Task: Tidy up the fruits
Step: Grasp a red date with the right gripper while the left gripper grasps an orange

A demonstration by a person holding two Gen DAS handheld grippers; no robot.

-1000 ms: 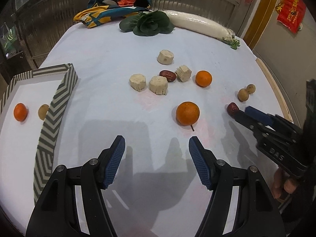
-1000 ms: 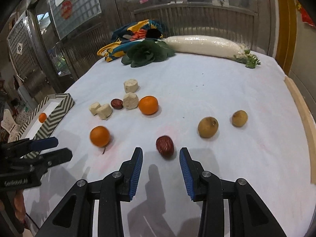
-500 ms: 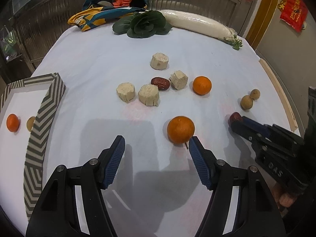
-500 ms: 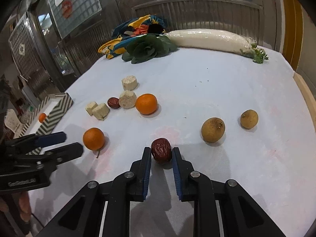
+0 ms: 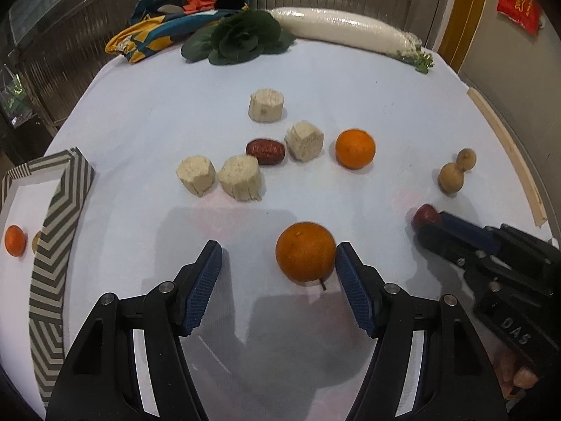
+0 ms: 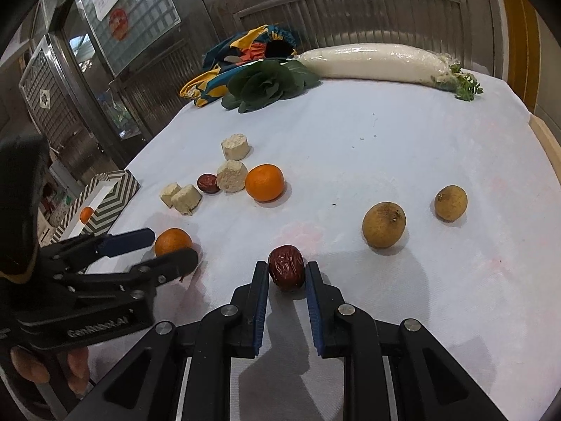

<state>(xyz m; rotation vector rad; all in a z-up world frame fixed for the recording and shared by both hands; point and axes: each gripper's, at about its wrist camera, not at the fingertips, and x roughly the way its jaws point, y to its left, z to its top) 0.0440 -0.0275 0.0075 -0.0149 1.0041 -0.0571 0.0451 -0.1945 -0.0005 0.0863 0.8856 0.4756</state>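
Note:
My left gripper [image 5: 278, 258] is open around an orange tangerine [image 5: 304, 252] on the white cloth; the fruit sits against the right finger. It also shows in the right wrist view [image 6: 172, 241]. My right gripper [image 6: 286, 272] is shut on a dark red jujube [image 6: 286, 271], which rests on the cloth; it also shows in the left wrist view [image 5: 425, 216]. A second tangerine [image 5: 355, 148] and a second jujube [image 5: 265, 151] lie further back. Two brown longans [image 6: 384, 224] lie to the right. A striped tray [image 5: 56, 207] at the left holds a small tangerine [image 5: 15, 240] and a half-hidden longan.
Several pale cut chunks [image 5: 239, 176] lie around the far jujube. A green leafy vegetable [image 5: 242, 37], a white radish [image 5: 347, 29] and a colourful cloth [image 5: 175, 17] lie at the back. A wooden strip [image 5: 505, 154] lines the table's right edge.
My left gripper moved forward until the near tangerine sits between its fingers. My right gripper advanced onto the near jujube and closed on it.

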